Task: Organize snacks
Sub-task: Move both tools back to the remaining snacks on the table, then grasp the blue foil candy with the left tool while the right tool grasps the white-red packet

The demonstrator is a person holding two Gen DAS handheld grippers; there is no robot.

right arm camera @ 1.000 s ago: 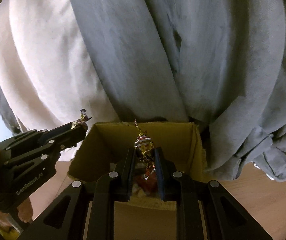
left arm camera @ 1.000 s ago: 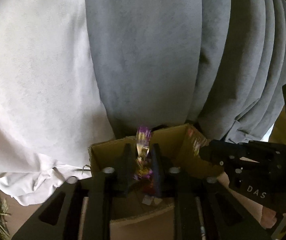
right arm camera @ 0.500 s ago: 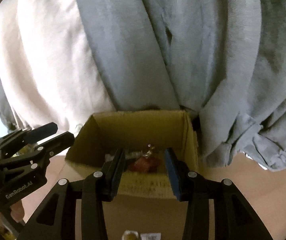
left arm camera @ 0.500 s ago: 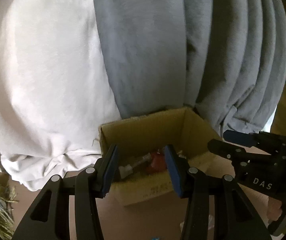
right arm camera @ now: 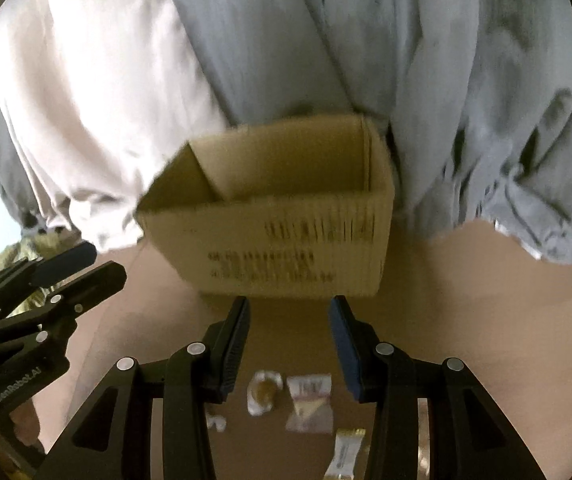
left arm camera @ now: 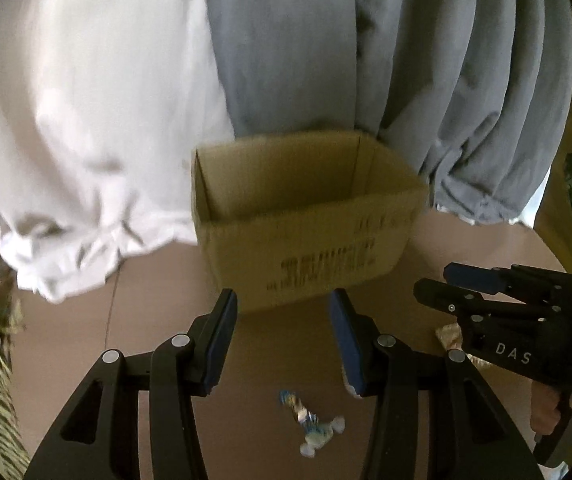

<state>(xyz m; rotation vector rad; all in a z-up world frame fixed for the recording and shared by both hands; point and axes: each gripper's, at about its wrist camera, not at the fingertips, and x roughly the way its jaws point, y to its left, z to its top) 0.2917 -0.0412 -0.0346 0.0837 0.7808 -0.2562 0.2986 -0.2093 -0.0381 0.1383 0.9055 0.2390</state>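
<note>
1. Where the brown floor shows between the blue pads, lies a blue-and-white wrapped candy, low in the left wrist view, below and between the tips of the left gripper.
2. Stands agape, that left gripper, holding nothing, clear of the candy.
3. Sits just beyond its tips: an open cardboard box, printed side facing the cameras, inside hidden by the near wall.
4. In the right wrist view, scattered on the floor between and below the tips of the right gripper: a round white-wrapped sweet, a red-and-white packet just beside it, a gold-and-white bar lower down.
5. Spread wide as well, the right gripper, empty, untouched by any snack, with the box just ahead.
6. Behind the box, hanging to the floor: white curtain and grey curtain.
</note>
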